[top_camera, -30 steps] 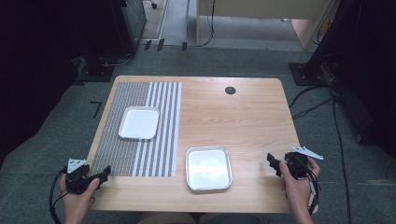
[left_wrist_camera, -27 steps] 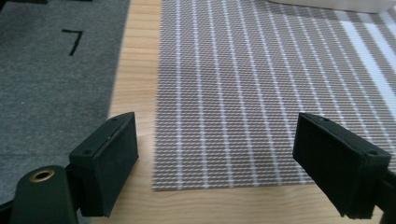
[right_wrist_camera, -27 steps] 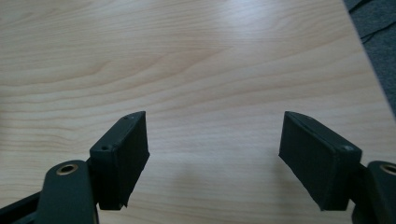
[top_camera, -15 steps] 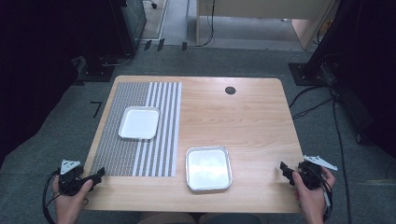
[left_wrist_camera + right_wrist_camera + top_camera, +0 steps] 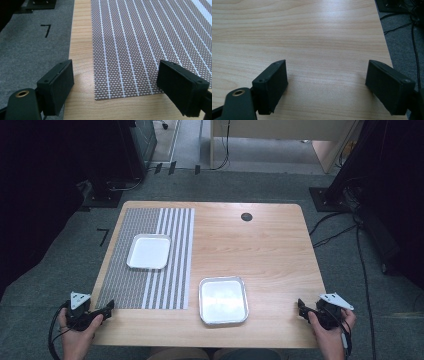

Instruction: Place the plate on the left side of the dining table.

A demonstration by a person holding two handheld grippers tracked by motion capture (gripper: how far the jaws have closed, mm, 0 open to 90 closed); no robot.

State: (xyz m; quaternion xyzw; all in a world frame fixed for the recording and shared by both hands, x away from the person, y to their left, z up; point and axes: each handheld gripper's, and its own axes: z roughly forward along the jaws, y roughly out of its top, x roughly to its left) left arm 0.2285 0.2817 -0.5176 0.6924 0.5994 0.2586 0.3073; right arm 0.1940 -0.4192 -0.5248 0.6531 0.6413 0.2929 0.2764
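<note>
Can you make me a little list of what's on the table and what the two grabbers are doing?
table: wooden
mat: striped, on the table's left side
white tray: on the mat
silver tray: on bare wood, beside the mat
left gripper: open, holding nothing, at the mat's near corner
right gripper: open, holding nothing, at the table's right edge

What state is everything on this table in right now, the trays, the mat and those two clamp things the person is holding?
Left gripper: open, nothing between its jaws, at the mat's near corner.
Right gripper: open, jaws have just been opening, nothing between them, over bare wood.
White tray: empty, flat on the mat.
Metal tray: empty, flat on the bare table.
Striped mat: spread flat, unfolded.
</note>
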